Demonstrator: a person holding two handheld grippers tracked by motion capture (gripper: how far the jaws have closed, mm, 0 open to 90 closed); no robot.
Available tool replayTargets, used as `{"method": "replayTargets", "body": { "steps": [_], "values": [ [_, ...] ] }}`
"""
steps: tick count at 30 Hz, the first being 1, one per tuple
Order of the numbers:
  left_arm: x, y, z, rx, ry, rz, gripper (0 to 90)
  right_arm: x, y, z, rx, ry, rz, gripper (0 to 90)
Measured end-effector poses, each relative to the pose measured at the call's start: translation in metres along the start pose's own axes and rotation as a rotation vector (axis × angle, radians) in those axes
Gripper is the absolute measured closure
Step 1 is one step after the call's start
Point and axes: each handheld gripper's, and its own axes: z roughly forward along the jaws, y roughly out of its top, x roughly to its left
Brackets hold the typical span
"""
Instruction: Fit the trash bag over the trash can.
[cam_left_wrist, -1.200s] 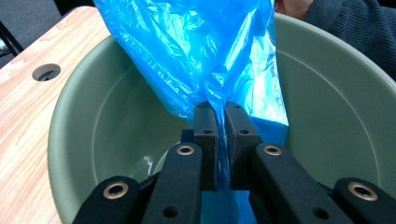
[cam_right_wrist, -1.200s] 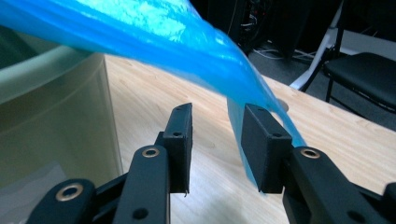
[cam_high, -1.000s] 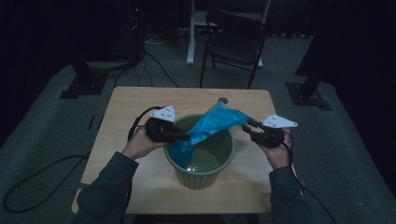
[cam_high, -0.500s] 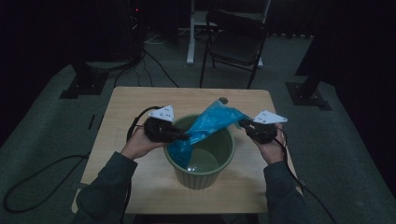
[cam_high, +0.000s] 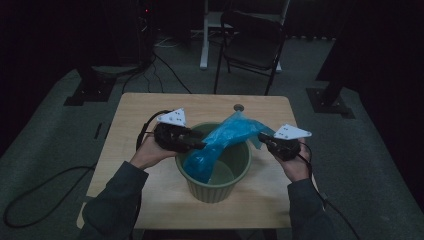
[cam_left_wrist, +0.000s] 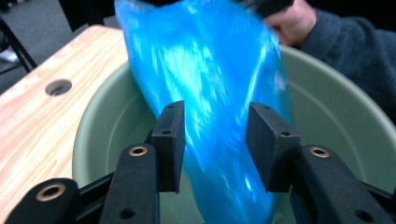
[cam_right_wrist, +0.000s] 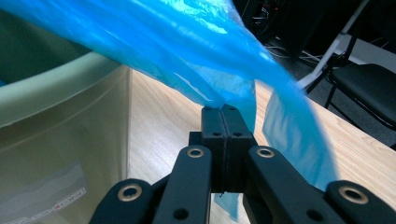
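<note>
Lining a bin with a bag. A green bin (cam_high: 215, 172) stands near the front edge of the tabletop (cam_high: 130, 112), about midway between its left and right edges. A blue plastic bag (cam_high: 220, 142) stretches from the bin's interior up over its right rim. The right gripper (cam_high: 264, 138), beside that rim, has just been closing; its jaws are now pressed together on a fold of the bag's edge (cam_right_wrist: 219, 100). The left gripper (cam_high: 200, 145), at the left rim, has just been opening; its jaws stand apart with the bag (cam_left_wrist: 210, 93) passing between them, the pads clear of the film.

Risks, as judged from this state:
- With only one grip, the free side of the bag may slump into the bin, so the mouth never spreads over the rim.
- A hard pull by the right gripper could tear the thin film at the pinch, or tip the light bin toward the right edge.
- If the left jaws close on bunched layers, both walls may be caught and the mouth kept shut.
</note>
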Motion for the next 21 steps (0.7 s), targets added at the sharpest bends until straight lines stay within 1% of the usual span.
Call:
{"method": "replayTargets", "body": {
  "steps": [2, 4, 6, 7, 8, 10, 13, 14, 17, 21],
  "values": [
    [-0.003, 0.006, 0.0, -0.022, -0.006, 0.009, 56.0, 0.001, 0.001, -0.001, 0.002, 0.0, -0.005, 90.0],
    [-0.005, 0.01, 0.003, -0.028, -0.015, 0.015, 55.5, 0.002, 0.002, -0.002, -0.001, 0.005, -0.008, 90.0],
    [-0.009, 0.016, 0.007, -0.023, -0.023, 0.033, 55.0, 0.004, 0.003, -0.002, 0.0, 0.006, -0.013, 90.0],
    [-0.009, 0.016, 0.007, -0.023, -0.023, 0.033, 54.7, 0.004, 0.003, -0.002, 0.0, 0.006, -0.013, 90.0],
    [-0.013, 0.021, 0.012, -0.02, -0.03, 0.044, 54.7, 0.005, 0.004, -0.002, 0.003, 0.005, -0.015, 90.0],
    [-0.015, 0.026, 0.017, -0.012, -0.034, 0.055, 54.5, 0.008, 0.007, -0.002, 0.0, 0.006, -0.029, 90.0],
    [-0.016, 0.031, 0.021, -0.006, -0.03, 0.06, 55.6, 0.009, 0.008, -0.003, -0.005, 0.01, -0.034, 90.0],
    [-0.017, 0.035, 0.025, 0.003, -0.021, 0.06, 55.6, 0.01, 0.009, -0.003, -0.006, 0.01, -0.036, 90.0],
    [-0.018, 0.039, 0.029, 0.007, -0.006, 0.054, 64.0, 0.012, 0.01, -0.004, -0.007, 0.012, -0.045, 90.0],
    [-0.018, 0.038, 0.032, 0.021, -0.004, 0.063, 81.1, 0.012, 0.01, -0.006, -0.01, 0.012, -0.046, 90.0]
  ]
}}
